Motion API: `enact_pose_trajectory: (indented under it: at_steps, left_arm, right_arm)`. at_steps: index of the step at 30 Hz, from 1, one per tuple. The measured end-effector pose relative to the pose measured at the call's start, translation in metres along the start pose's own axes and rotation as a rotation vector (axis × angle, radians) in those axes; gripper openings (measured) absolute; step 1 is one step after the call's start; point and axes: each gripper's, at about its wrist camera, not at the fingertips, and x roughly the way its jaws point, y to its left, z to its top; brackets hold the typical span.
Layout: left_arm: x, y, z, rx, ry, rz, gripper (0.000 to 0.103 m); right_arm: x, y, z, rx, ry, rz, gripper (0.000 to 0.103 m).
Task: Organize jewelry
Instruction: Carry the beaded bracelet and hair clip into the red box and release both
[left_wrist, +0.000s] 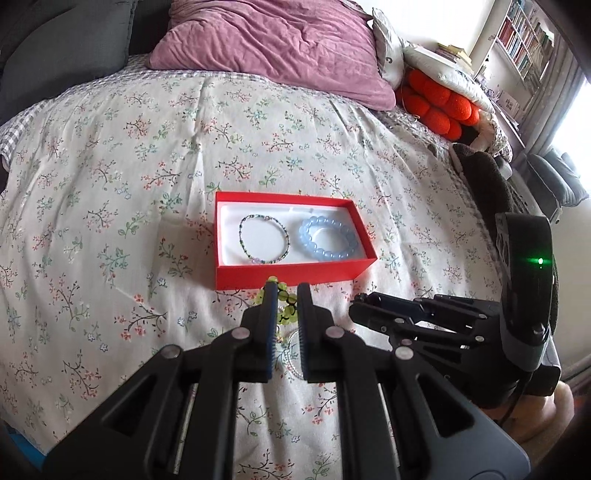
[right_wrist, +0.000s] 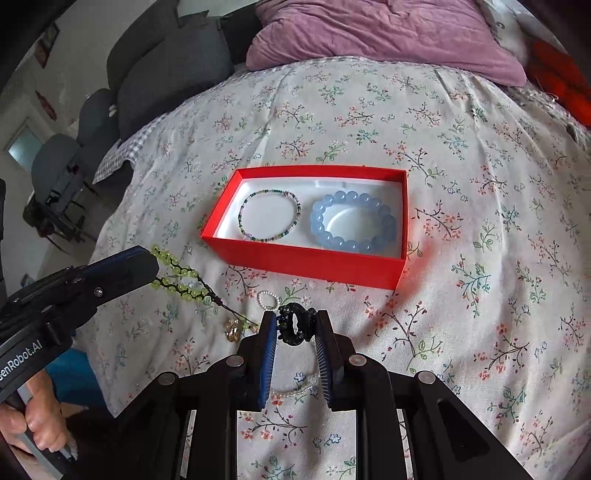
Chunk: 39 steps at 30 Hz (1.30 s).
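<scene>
A red box (left_wrist: 291, 276) with a white lining lies on the floral bedspread. In it are a thin multicoloured bead bracelet (left_wrist: 263, 238) on the left and a chunky pale blue bead bracelet (left_wrist: 325, 238) on the right. My left gripper (left_wrist: 286, 291) hovers just in front of the box, shut on a green bead bracelet (left_wrist: 283, 297). In the right wrist view that green bracelet (right_wrist: 177, 282) dangles from the left gripper (right_wrist: 151, 264), its cord trailing to a gold charm (right_wrist: 233, 330). My right gripper (right_wrist: 295, 320) is shut on a small black beaded piece (right_wrist: 293, 326), near the red box (right_wrist: 314, 260).
A tiny pearl ring (right_wrist: 266, 298) and a pearl strand (right_wrist: 295, 387) lie on the bedspread before the box. A mauve pillow (left_wrist: 273, 40) and an orange cushion (left_wrist: 439, 103) sit at the head of the bed. A hand (right_wrist: 40, 421) grips the left tool's handle.
</scene>
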Motion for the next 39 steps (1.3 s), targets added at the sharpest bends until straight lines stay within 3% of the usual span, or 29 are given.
enact_pose_trajectory:
  at_steps: [19,30,39]
  left_arm:
    - [-0.014,-0.029,0.048,-0.031,-0.164,-0.079,0.012]
    - [0.065,0.002,0.038,-0.036,-0.006,0.064,0.012]
    - [0.091,0.007,0.038,-0.034,0.031,0.099,0.012]
  right_arm:
    - [-0.016,-0.027,0.048,0.142,-0.114,0.004,0.021]
    - [0.019,-0.037,0.056,0.168,-0.07,-0.033,0.021]
    - [0.038,-0.04,0.062,0.184,-0.049,-0.049,0.022]
